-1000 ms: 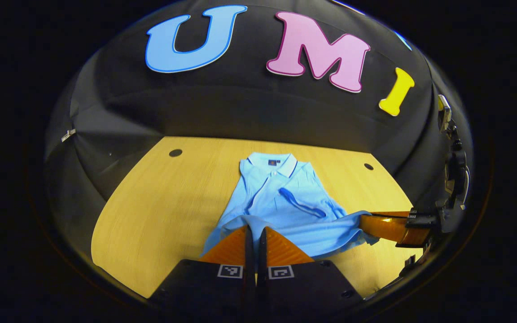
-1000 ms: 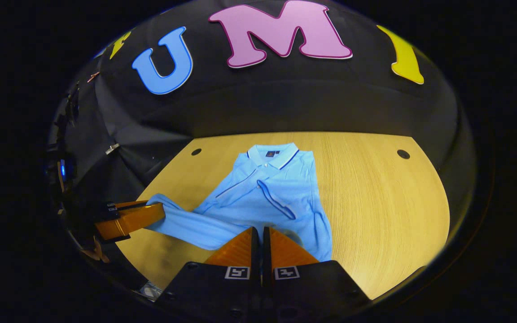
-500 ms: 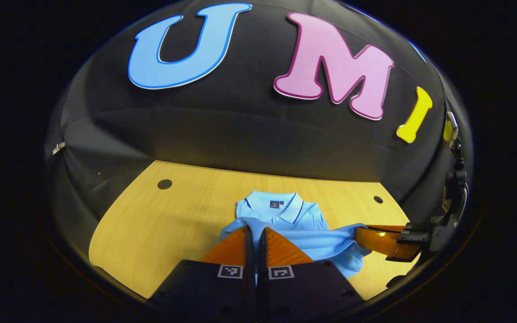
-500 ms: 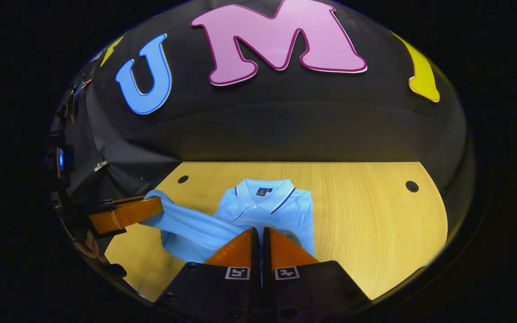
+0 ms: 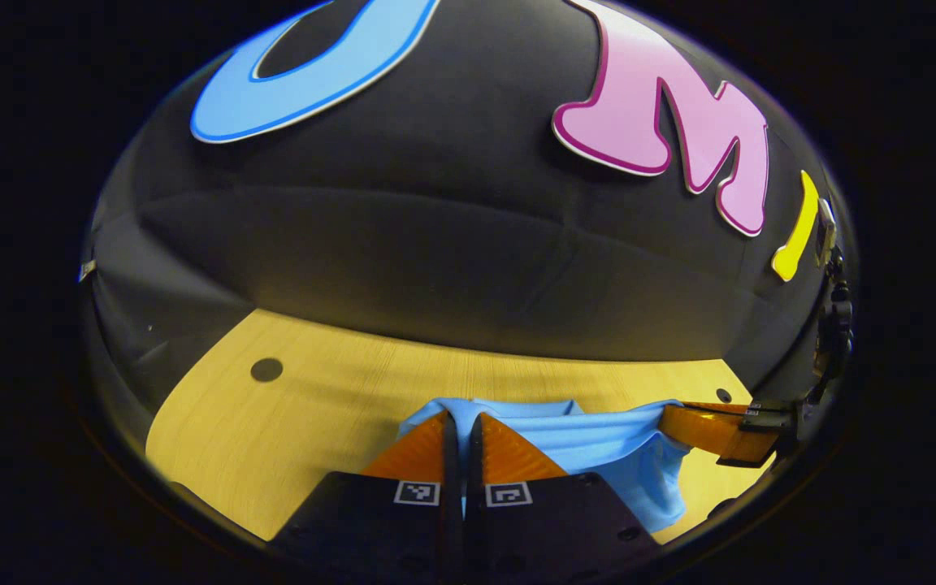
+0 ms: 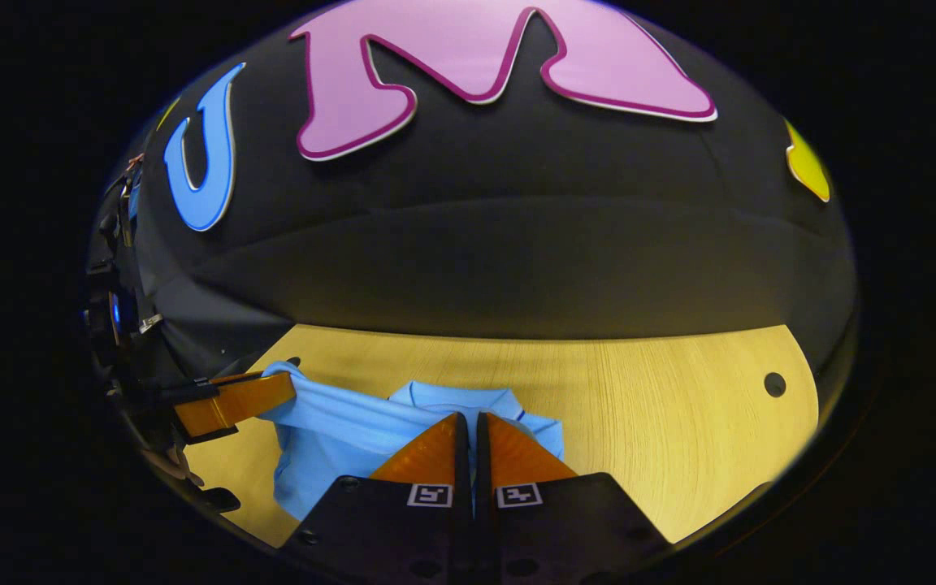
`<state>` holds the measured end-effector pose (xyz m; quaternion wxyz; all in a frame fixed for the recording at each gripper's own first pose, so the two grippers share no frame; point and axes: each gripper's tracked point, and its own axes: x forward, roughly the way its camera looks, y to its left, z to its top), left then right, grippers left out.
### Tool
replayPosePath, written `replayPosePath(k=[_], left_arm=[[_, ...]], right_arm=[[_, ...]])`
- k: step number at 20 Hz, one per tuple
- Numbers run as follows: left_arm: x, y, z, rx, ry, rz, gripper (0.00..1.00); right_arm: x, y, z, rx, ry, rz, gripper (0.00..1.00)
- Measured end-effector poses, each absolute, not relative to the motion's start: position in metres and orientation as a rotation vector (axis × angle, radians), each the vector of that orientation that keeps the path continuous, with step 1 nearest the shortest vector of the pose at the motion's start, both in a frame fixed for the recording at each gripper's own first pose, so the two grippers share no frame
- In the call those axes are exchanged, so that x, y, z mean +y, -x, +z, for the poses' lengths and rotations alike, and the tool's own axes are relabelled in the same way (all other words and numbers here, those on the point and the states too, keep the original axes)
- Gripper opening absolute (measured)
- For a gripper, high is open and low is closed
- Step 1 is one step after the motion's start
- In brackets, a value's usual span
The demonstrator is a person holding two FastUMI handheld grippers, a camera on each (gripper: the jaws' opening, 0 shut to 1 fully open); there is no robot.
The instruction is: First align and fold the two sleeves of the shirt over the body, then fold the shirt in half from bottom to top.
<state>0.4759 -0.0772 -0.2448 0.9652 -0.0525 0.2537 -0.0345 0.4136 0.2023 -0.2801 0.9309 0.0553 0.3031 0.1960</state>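
Observation:
A light blue polo shirt (image 5: pixel 598 443) lies on the wooden table (image 5: pixel 297 422), its bottom hem lifted and carried over toward the collar. My left gripper (image 5: pixel 461 422) is shut on one corner of that hem. At the right of the left gripper view, the right gripper (image 5: pixel 679 418) pinches the other corner. In the right gripper view the shirt (image 6: pixel 338 431) stretches from my right gripper (image 6: pixel 468 422), shut on the hem, to the left gripper (image 6: pixel 277 390) at the left. The collar (image 6: pixel 452 398) peeks out just beyond the raised hem. Sleeves are hidden under the fold.
The booth's black cloth wall (image 6: pixel 517 260) rises close behind the table's far edge. Round holes mark the tabletop's far corners (image 5: pixel 266 370) (image 6: pixel 774 384). Bare wood spreads to the right of the shirt (image 6: pixel 679 422) and to its left (image 5: pixel 273 439).
Both grippers have carried the bottom hem forward over the shirt's body toward the collar. The wall has drawn much nearer, and the hem now covers most of the shirt.

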Motion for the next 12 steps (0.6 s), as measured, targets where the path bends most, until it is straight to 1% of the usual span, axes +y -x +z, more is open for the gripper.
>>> replayPosePath(k=[3,6,10,12], left_arm=[[-0.078,-0.508,-0.268,0.487,0.045,-0.099,0.06],[-0.08,-0.523,-0.296,0.501,0.029,-0.124,0.06],[-0.074,-0.536,-0.318,0.503,0.023,-0.113,0.06],[-0.076,-0.538,-0.318,0.496,0.023,-0.106,0.07]], right_arm=[[0.204,-0.44,-0.301,0.625,-0.125,0.37,0.05],[0.2,-0.456,-0.325,0.64,-0.135,0.337,0.05],[0.199,-0.463,-0.343,0.645,-0.101,0.326,0.05],[0.199,-0.463,-0.347,0.637,-0.057,0.332,0.05]])
